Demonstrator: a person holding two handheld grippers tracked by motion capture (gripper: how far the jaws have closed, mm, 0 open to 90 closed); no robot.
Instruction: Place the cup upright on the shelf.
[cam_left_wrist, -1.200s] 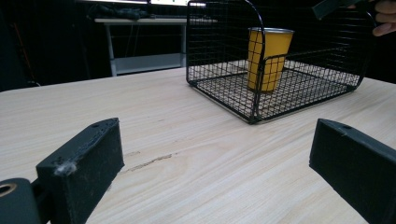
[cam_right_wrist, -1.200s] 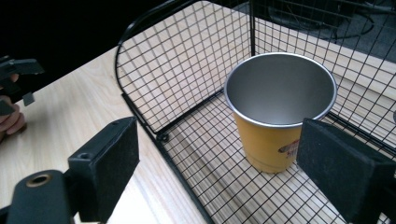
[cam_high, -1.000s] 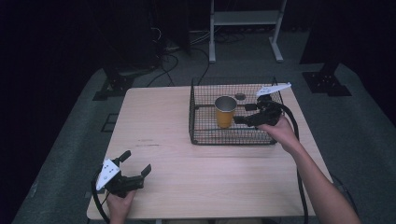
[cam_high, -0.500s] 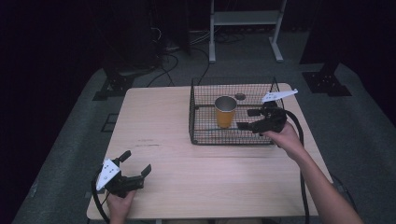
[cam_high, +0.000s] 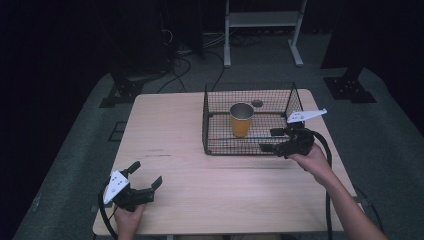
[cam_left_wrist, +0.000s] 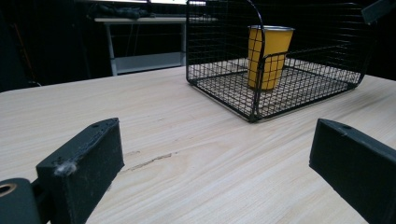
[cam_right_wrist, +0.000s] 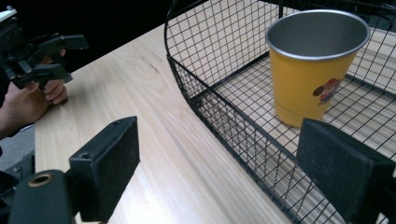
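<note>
High view: yellow cup (cam_high: 241, 120) stands upright inside the black wire basket (cam_high: 215, 145) on the far right part of the wooden worktop (cam_high: 170, 135); right tool (cam_high: 272, 140) sits at the basket's near right corner, jaws apart and empty, pointing leftward along the near wall, the cup just beyond and to its left; left tool (cam_high: 145, 177) rests at the near left corner of the worktop, jaws apart and empty, well apart from the basket; the right tool is plainly the nearer to the cup; a small dark round item (cam_high: 257, 103) lies behind the cup, unidentifiable. Left gripper view: cup (cam_left_wrist: 270, 56) seen far ahead through the mesh, its long axis vertical, bare worktop between. Right gripper view: cup (cam_right_wrist: 313, 70) close ahead, metal-lined mouth open upward, a small sticker on its side; the basket's near wall (cam_right_wrist: 224, 121) stands between jaws and cup, so any approach likely goes over the rim; the left tool (cam_right_wrist: 70, 56) shows beyond.
</note>
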